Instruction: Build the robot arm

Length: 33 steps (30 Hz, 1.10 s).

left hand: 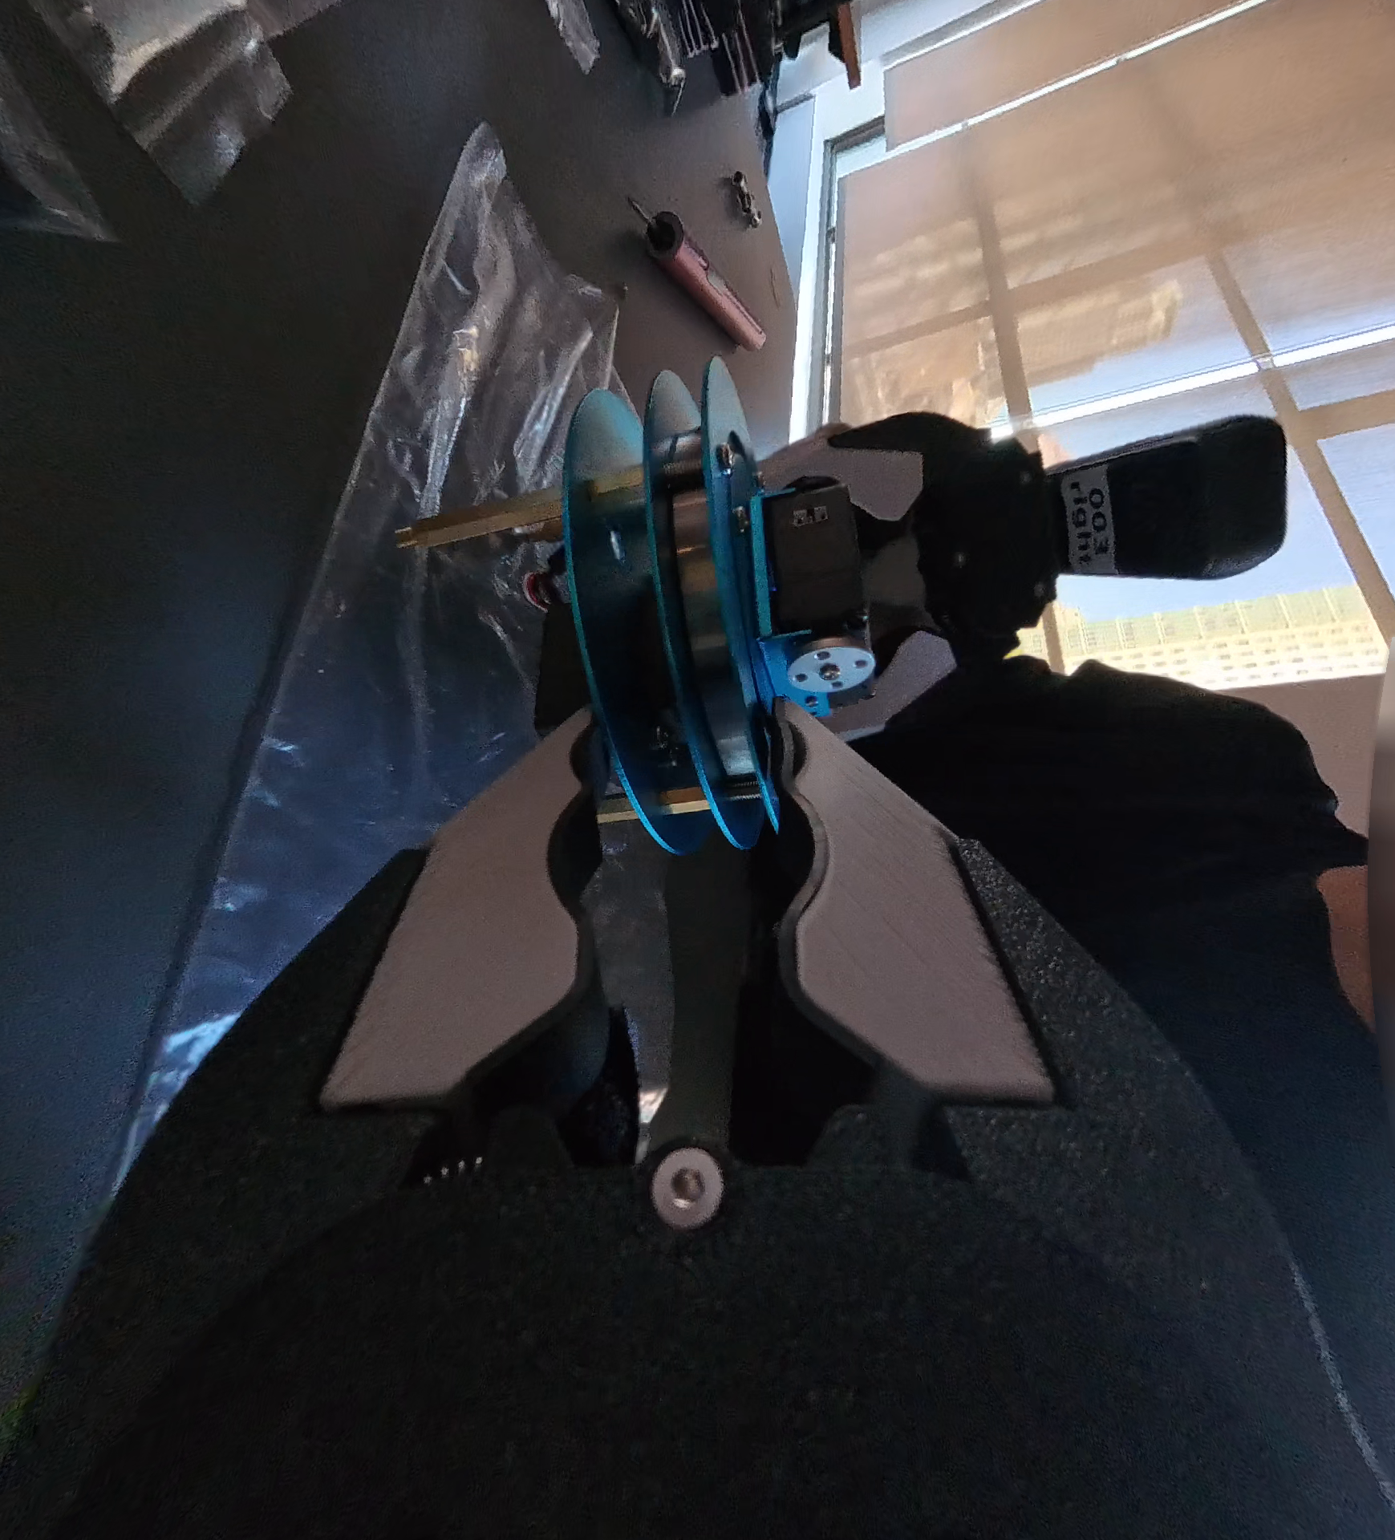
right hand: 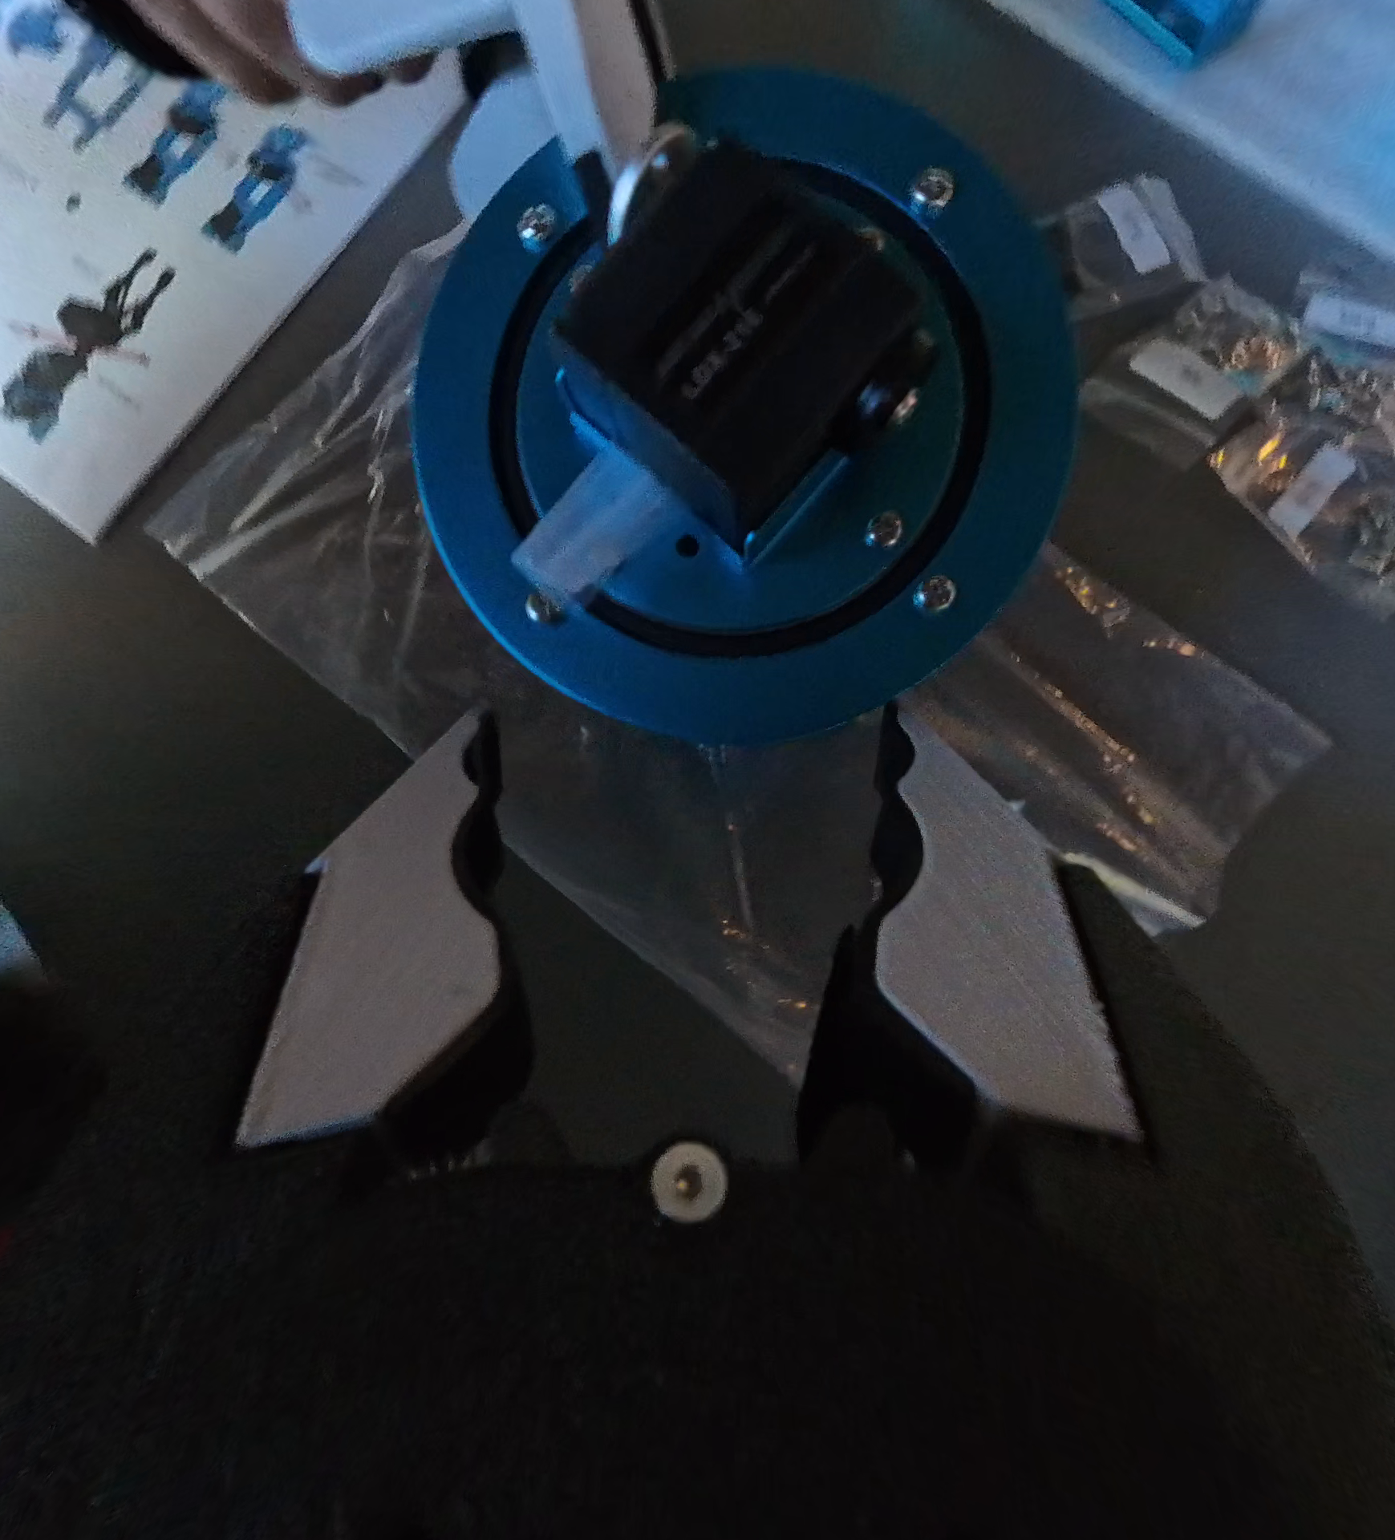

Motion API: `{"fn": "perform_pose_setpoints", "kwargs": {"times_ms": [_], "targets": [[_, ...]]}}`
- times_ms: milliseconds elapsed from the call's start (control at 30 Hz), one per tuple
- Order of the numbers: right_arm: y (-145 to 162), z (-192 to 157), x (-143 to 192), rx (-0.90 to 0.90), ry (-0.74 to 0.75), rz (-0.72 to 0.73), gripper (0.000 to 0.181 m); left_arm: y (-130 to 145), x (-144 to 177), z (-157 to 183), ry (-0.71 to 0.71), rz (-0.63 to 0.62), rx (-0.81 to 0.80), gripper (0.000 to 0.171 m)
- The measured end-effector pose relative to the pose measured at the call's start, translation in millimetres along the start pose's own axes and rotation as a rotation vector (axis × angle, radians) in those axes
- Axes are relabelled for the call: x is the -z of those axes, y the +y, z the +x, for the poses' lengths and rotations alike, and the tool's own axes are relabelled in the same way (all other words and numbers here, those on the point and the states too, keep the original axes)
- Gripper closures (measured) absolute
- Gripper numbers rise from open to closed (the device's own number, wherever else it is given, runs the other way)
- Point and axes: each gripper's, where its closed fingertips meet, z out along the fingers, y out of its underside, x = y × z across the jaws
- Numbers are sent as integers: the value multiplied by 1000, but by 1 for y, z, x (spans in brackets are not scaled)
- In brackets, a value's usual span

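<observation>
Left wrist view shows the left tongs (left hand: 685, 750) pinching the rim of a blue disc assembly (left hand: 669, 600), its stacked round plates held on edge between the two grey fingers (left hand: 494, 900), with a brass standoff (left hand: 494, 523) sticking out to the far left side. A black servo block (left hand: 810, 567) sits on the assembly's right face, and beyond it the right tongs (left hand: 885, 575) stand spread about that block; whether they touch it I cannot tell. A clear plastic bag (left hand: 394, 517) lies on the dark counter (left hand: 94, 500) behind, with a pink-handled screwdriver (left hand: 702, 279) farther off. From the right wrist view, the right tongs (right hand: 690, 750) are spread, the assembly just ahead of their tips.
</observation>
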Motion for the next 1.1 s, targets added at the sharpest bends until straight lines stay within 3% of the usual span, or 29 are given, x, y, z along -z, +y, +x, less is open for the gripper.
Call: {"fn": "perform_pose_setpoints", "kwargs": {"times_ms": [233,333,433,567,633,767,833,867,933,1100], "targets": [[-5,28,7,297,-144,152,82,1,8,-10,-66,92,-47,122],[-19,52,3,385,-128,231,95,7,16,-16,-179,160,-67,114],[-26,50,-1,475,-214,256,92,14,28,-14,-270,301,-65,110],[-31,42,3,548,-388,266,72,25,37,4,-361,565,-108,106],[-38,39,7,560,-452,290,74,32,31,6,-385,670,-63,105],[-39,33,-2,588,-546,250,65,37,4,-2,-379,758,46,104],[-40,30,-9,581,-566,226,66,33,-8,1,-305,780,81,106],[-38,27,-13,582,-582,211,66,29,-11,4,-255,802,90,117],[-40,23,-16,593,-587,230,74,24,-9,0,-224,839,128,128],[-39,24,-14,608,-509,176,75,18,-5,4,-128,855,207,135]]}}
